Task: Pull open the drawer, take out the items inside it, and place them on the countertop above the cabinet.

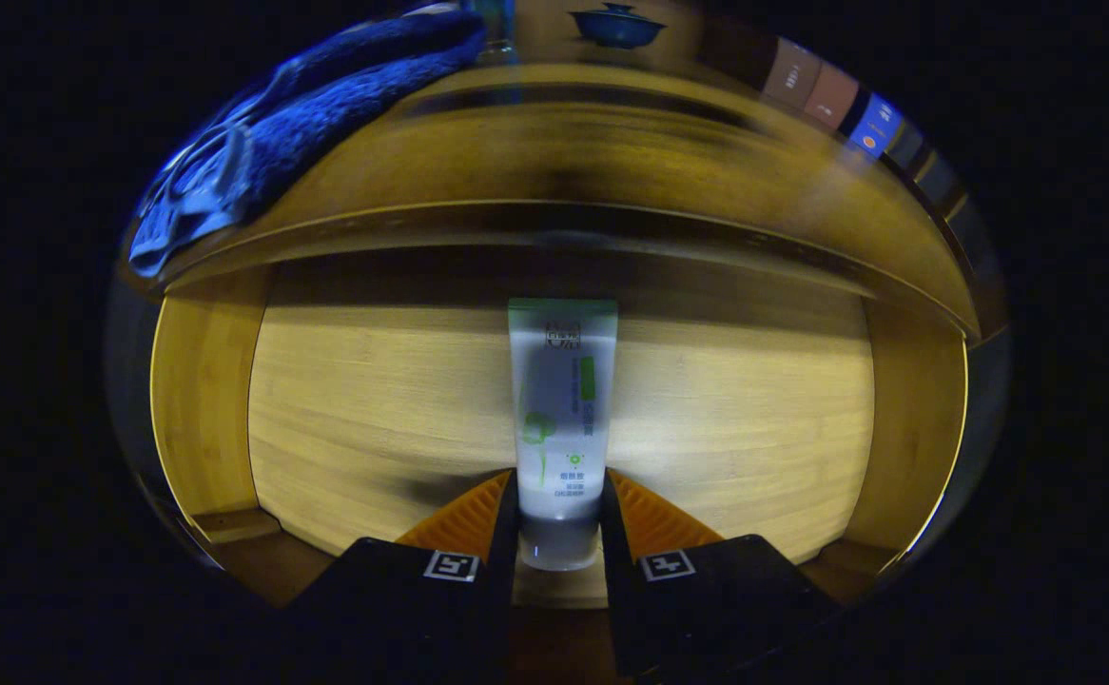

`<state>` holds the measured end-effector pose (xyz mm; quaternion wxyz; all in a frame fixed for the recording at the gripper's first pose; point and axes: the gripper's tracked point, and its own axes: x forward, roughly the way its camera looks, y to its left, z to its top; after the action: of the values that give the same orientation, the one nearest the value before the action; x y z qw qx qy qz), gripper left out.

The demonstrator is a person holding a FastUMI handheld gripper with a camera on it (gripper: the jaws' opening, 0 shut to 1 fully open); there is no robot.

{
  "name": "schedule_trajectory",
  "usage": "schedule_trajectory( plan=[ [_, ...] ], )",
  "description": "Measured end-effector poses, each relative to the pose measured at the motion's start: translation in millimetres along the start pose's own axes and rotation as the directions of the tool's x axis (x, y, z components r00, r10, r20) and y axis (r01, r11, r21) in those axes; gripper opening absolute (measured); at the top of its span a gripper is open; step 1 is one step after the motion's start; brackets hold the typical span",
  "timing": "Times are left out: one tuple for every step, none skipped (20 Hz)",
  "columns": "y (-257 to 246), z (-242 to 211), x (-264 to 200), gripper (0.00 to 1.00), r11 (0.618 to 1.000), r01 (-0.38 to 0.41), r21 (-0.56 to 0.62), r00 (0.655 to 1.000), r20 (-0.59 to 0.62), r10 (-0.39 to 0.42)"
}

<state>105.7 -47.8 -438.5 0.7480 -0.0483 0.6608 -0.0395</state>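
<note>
Gripper [559,514]: both fingers pinch the cap end of a white squeeze tube with green print [559,409].
Tube axis: runs straight ahead from the fingers, crimped end farthest, over the open light-wood drawer's floor [374,400].
Countertop: rumpled blue towel [298,124]; beyond, a dark lidded bowl [617,27], partly cut off and blurred.

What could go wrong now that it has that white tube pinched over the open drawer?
The gripper has its fingers pressed only on the cap end of the white and green plastic tube, so the long free end might swing or slip out. The wooden countertop edge overhangs just beyond the open wooden drawer; the tube could knock it while rising. The crumpled blue towel on top limits landing room on that side.
</note>
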Motion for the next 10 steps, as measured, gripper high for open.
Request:
schedule_trajectory(
  plan=[
    [0.0,-1.2,-1.0,0.47,1.0,-0.003,0.003,1.0,-0.004,0.003],
    [1.3,-1.1,-2.5,0.47,1.0,-0.008,0.013,1.0,-0.005,0.008],
    [2.0,0.4,-2.2,0.47,1.0,-0.014,0.021,1.0,-0.001,0.014],
    [2.3,2.5,-2.9,0.47,1.0,-0.019,0.022,1.0,0.005,0.019],
    [2.3,1.5,-2.9,0.47,1.0,-0.023,0.021,1.0,0.015,0.023],
    [2.9,4.4,-3.5,0.47,0.999,-0.029,0.02,0.999,0.029,0.029],
    [2.7,6.7,-1.5,0.47,0.999,-0.033,0.016,0.999,0.042,0.033],
    [3.4,8.0,-2.0,0.47,0.999,-0.042,0.017,0.998,0.054,0.042],
    [4.6,8.2,0.7,0.47,0.998,-0.052,0.021,0.997,0.066,0.051],
    [6.1,9.2,1.5,0.47,0.998,-0.065,0.023,0.995,0.078,0.063]
  ],
)
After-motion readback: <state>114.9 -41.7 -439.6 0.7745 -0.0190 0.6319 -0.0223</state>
